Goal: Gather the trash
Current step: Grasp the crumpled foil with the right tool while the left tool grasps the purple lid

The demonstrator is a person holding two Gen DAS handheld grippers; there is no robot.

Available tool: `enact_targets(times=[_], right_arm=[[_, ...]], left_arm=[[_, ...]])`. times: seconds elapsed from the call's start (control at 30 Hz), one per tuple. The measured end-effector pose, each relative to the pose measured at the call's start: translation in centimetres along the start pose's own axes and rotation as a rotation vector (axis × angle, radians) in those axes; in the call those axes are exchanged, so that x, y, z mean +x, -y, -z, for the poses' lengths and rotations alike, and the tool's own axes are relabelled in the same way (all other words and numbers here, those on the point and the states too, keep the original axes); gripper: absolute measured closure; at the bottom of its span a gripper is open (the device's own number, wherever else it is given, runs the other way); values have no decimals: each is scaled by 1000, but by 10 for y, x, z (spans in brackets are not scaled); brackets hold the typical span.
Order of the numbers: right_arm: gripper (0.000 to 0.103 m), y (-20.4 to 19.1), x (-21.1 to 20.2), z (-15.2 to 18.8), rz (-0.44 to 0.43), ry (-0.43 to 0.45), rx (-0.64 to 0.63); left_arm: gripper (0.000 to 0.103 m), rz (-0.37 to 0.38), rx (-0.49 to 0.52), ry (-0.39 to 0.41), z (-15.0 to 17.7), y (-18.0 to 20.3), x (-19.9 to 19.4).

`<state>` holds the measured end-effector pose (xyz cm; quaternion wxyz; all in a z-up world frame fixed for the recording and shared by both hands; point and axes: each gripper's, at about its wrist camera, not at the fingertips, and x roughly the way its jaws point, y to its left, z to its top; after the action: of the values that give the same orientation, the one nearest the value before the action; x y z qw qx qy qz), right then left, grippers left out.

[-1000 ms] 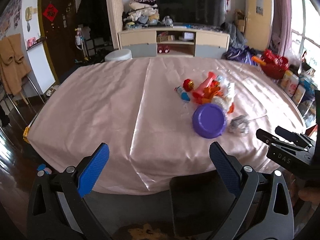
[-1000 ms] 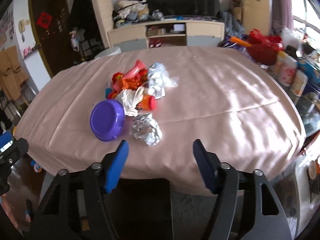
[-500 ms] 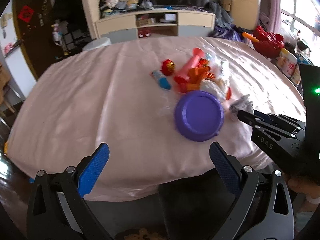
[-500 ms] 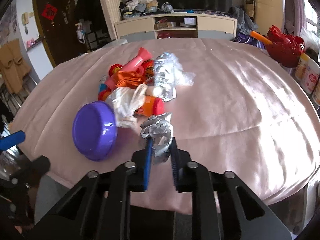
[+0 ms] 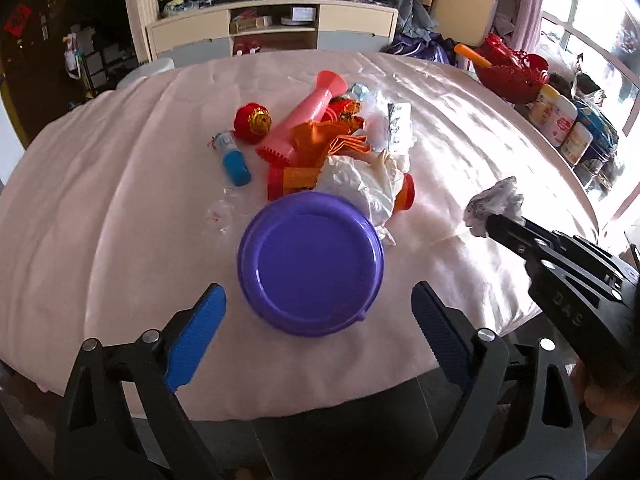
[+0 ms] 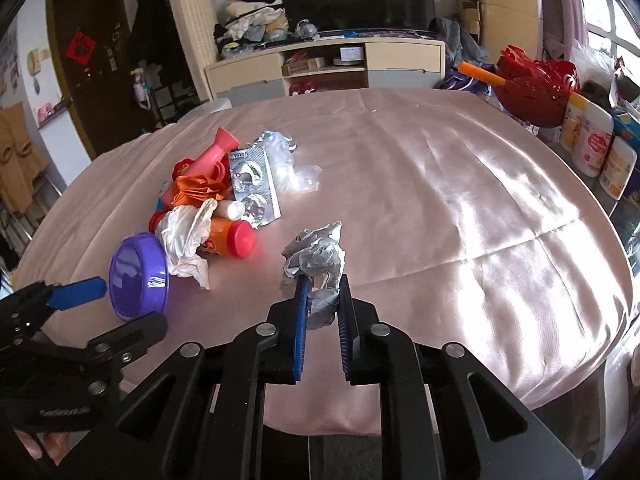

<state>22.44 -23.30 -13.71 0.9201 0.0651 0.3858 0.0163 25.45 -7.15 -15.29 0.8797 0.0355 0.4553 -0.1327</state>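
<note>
My right gripper [image 6: 322, 288] is shut on a crumpled foil ball [image 6: 316, 264] and holds it just above the pink tablecloth; the ball also shows in the left wrist view [image 5: 496, 204] at the tip of the right gripper [image 5: 494, 226]. My left gripper [image 5: 318, 312] is open and empty, its blue pads [image 5: 196, 336] straddling the near edge of a purple bowl [image 5: 312, 264]. The bowl also shows in the right wrist view [image 6: 138, 276], left of the foil ball. Behind it lies a trash pile: white crumpled wrapper [image 5: 360, 184], orange bottle [image 6: 226, 238], pink tube [image 5: 304, 116], blister pack [image 6: 252, 184].
A blue-capped tube [image 5: 232, 156] and a red-gold ball [image 5: 252, 122] lie left of the pile. A red basket [image 6: 536, 88] and several canisters [image 6: 592, 140] stand beyond the table's right edge. A TV cabinet [image 6: 328, 68] stands behind the table [image 6: 480, 184].
My right gripper closed on the foil ball and lifted it slightly. My left gripper moved forward over the table toward the purple bowl, staying open.
</note>
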Motion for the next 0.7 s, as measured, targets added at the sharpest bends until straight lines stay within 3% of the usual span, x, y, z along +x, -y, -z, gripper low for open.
enact_targets(times=[0.23, 0.3, 0.33, 0.7], right_arm=[[88, 2, 3, 1, 29, 5, -4], [88, 3, 4, 1, 26, 1, 2], [88, 3, 4, 1, 28, 2, 3], [88, -6, -12, -1, 10, 26, -11]], left_arm=[[15, 5, -41, -20, -6, -7, 20], [21, 9, -43, -16, -8, -7, 20], [28, 8, -43, -13, -9, -7, 18], [29, -71, -12, 31, -3, -3, -18]])
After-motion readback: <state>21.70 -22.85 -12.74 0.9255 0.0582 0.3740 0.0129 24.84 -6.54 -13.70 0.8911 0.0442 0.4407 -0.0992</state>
